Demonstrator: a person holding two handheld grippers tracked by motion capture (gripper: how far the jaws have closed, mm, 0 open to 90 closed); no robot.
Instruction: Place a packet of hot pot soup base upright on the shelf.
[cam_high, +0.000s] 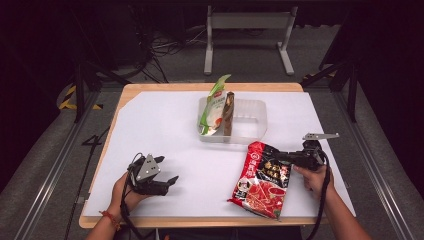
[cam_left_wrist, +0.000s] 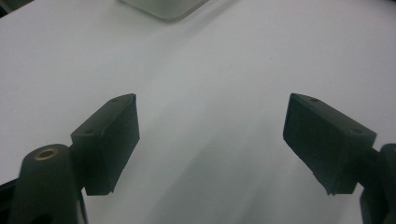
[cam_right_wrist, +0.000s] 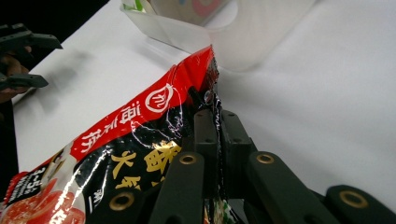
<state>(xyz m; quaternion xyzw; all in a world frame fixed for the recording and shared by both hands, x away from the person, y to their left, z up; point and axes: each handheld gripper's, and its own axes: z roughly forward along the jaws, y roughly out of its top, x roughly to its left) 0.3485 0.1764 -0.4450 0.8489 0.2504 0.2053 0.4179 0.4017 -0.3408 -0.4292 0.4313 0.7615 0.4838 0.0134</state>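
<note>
While the red packet (cam_high: 263, 180) lies flat near the front right corner of the table (cam_high: 150, 125), the right tool (cam_high: 292, 159) has its jaws pressed shut on the packet's upper right edge; the right gripper view shows the black jaws pinching the shiny film (cam_right_wrist: 140, 140) with the packet spreading away to the left. The grip looks made, but the packet rests on the white sheet, so the lift has not begun as far as the pictures show. The clear tray (cam_high: 250, 122), standing toward the far edge of the table just beyond the packet's top corner, already holds two things upright against its left wall: a green and white bag (cam_high: 212, 107) and a slim brown packet (cam_high: 229, 114) touching it. The right part of the tray is bare, which suggests room for the red packet. Judging from this, two items are packed and the third is caught but not yet moved. The left tool (cam_high: 167, 182) sits near the front left of the table, its jaws wide apart with nothing between them, over bare white surface in the left gripper view (cam_left_wrist: 210, 140).
</note>
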